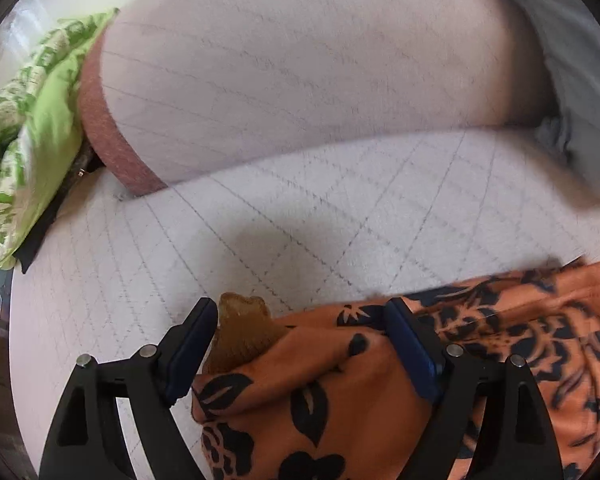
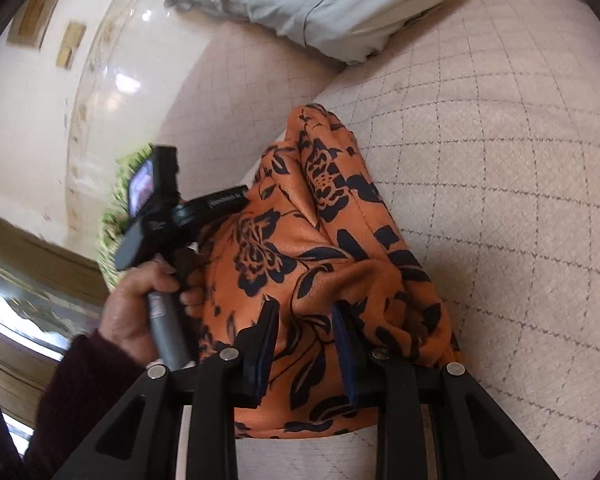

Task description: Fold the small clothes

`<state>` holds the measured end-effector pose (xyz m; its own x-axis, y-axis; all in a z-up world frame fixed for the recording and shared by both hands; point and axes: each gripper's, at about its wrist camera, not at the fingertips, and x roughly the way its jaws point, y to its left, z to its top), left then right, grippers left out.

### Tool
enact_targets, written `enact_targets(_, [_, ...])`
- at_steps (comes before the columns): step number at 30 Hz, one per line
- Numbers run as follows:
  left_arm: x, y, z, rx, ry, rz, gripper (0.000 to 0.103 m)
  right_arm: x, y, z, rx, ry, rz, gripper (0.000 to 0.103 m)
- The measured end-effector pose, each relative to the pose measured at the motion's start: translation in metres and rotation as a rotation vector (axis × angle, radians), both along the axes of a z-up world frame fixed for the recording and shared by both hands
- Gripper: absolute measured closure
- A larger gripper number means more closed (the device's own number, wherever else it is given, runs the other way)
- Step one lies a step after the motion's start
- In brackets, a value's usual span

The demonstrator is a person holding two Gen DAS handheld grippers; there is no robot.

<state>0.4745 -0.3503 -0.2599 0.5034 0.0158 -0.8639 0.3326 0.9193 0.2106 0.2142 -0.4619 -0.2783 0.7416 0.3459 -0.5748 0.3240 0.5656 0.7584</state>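
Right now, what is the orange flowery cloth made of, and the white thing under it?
The orange flowery cloth looks like thin, smooth woven fabric, maybe polyester or rayon: it drapes in soft folds with a slight sheen. The white cover beneath looks like thicker, matte quilted cloth, with stitched diamond lines and a fine textured weave.

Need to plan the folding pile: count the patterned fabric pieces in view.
2. The orange floral garment lies bunched on the quilted bed between both grippers; a green printed cloth sits at the bed's left edge. Others may be hidden.
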Motion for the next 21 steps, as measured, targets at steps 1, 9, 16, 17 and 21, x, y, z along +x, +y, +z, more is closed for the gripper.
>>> enact_targets(1, [-0.010, 0.001, 0.013, -0.061, -0.015, -0.026, 0.017, -0.005, -0.005, 0.000, 0.049, -0.035, -0.016, 0.073])
enact_targets(9, [-0.077, -0.040, 0.041, -0.099, -0.022, -0.230, 0.016, -0.038, -0.031, 0.020, 0.123, -0.202, -0.156, 0.069])
enact_targets(16, [-0.084, -0.085, 0.005, 0.017, -0.001, -0.236, 0.016, -0.040, -0.043, 0.013, 0.175, -0.157, -0.226, 0.069])
enact_targets(17, [-0.079, -0.089, 0.002, 0.013, 0.009, -0.223, 0.015, -0.041, -0.045, 0.013, 0.175, -0.155, -0.235, 0.069])
enact_targets(21, [-0.074, -0.090, -0.001, -0.016, 0.023, -0.209, 0.014, -0.044, -0.053, 0.016, 0.162, -0.153, -0.256, 0.069])
